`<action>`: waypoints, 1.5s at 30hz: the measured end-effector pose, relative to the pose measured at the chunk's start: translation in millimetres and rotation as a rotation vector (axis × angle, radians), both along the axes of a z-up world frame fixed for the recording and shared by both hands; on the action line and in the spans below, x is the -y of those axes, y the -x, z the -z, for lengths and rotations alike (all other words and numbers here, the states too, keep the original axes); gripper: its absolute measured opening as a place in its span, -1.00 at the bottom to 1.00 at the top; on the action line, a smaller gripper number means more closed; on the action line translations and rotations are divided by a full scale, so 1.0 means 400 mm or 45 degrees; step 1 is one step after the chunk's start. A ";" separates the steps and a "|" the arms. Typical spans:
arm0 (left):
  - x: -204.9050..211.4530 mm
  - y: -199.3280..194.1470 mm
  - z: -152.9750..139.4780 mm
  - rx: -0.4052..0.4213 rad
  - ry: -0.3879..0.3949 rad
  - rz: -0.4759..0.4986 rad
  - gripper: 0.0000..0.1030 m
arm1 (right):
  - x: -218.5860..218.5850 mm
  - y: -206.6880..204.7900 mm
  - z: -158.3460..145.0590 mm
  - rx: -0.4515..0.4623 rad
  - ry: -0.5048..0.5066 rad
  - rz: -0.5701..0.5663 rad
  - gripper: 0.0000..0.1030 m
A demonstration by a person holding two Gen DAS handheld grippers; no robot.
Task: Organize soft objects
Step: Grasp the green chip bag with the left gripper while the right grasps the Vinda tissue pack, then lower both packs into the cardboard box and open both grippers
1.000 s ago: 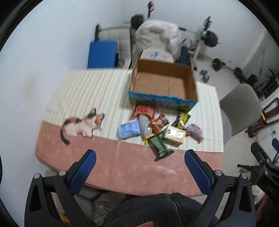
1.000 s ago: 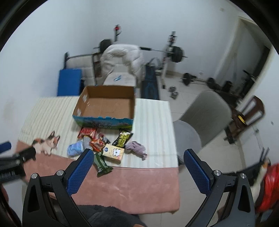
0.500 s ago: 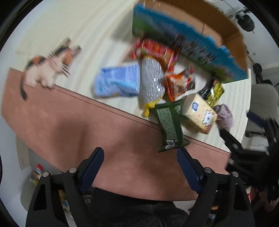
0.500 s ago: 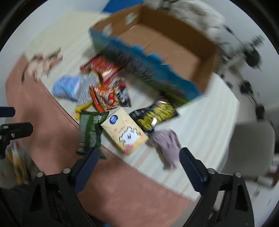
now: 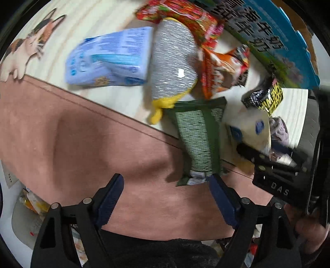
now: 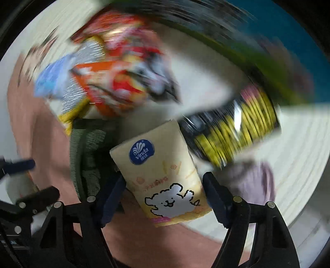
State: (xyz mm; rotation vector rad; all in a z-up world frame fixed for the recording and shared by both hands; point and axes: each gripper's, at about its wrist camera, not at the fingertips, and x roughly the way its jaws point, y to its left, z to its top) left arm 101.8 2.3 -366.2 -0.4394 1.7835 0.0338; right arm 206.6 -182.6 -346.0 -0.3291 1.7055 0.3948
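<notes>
Pink cloth: covers the near edge of the tabletop (image 5: pixel 86 144); cream ribbed cloth lies beyond it.
Left gripper (image 5: pixel 165 195): points steeply down over the pink strip; its blue fingers (image 5: pixel 109 198) stand apart with bare cloth between them. The right finger's tip is just beside the lower end of the green packet (image 5: pixel 198 136); contact cannot be told. Its jaws have been closing, with nothing gripped.
Right gripper (image 6: pixel 165 198): points straight down over the cream tissue pack (image 6: pixel 165 181). The pack sits between its blue fingers (image 6: pixel 112 195), which have just been closing; whether the pads press on it cannot be told.
Tissue pack: near the tabletop's front edge, printed with a white fluffy dog and a round blue logo; the green packet is on its left, the black and yellow bag (image 6: pixel 233 132) above right.
Purple cloth (image 6: pixel 255 179): crumpled, just right of the pack.
Pile: blue tissue pack (image 5: pixel 109 59), grey pouch with yellow end (image 5: pixel 173 61), orange snack bag (image 5: pixel 220 70), red bag (image 5: pixel 181 14), close together.
Plush cat (image 5: pixel 26 43): far left, apart from the pile.
Cardboard box (image 5: pixel 274 39): blue printed wall behind the pile.
</notes>
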 end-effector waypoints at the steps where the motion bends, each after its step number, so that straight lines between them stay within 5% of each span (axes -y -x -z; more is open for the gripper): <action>1: 0.012 -0.004 0.000 -0.001 0.010 0.008 0.63 | 0.040 0.009 0.007 -0.034 0.007 0.117 0.51; 8: 0.116 -0.052 0.047 -0.027 0.022 0.106 0.63 | 0.251 0.127 0.036 -0.115 -0.053 0.638 0.46; 10: 0.142 -0.056 0.069 -0.033 -0.009 0.152 0.23 | 0.277 0.152 0.052 -0.155 -0.095 0.701 0.46; 11: 0.149 -0.055 0.078 -0.043 -0.020 0.171 -0.15 | 0.280 0.160 0.069 -0.161 -0.103 0.717 0.46; 16: 0.174 -0.018 0.077 -0.012 -0.116 0.239 -0.33 | 0.271 0.176 0.118 -0.140 -0.049 0.701 0.45; 23: 0.248 0.080 -0.098 0.087 -0.218 0.319 -0.41 | 0.263 0.233 0.093 -0.097 -0.073 0.713 0.28; 29: 0.268 0.066 -0.369 0.320 -0.131 0.310 -0.41 | 0.294 0.275 -0.095 -0.001 -0.267 0.695 0.28; 32: 0.294 -0.049 -0.476 0.418 -0.079 0.332 -0.41 | 0.305 0.241 -0.232 0.117 -0.362 0.684 0.28; 37: 0.284 -0.387 -0.505 0.488 -0.106 0.364 -0.41 | 0.316 0.116 -0.401 0.321 -0.448 0.684 0.28; 40: 0.273 -0.539 -0.475 0.465 -0.105 0.380 -0.41 | 0.307 0.018 -0.423 0.405 -0.419 0.708 0.28; 45: 0.249 -0.733 -0.343 0.370 -0.070 0.416 -0.41 | 0.252 -0.158 -0.328 0.402 -0.312 0.730 0.28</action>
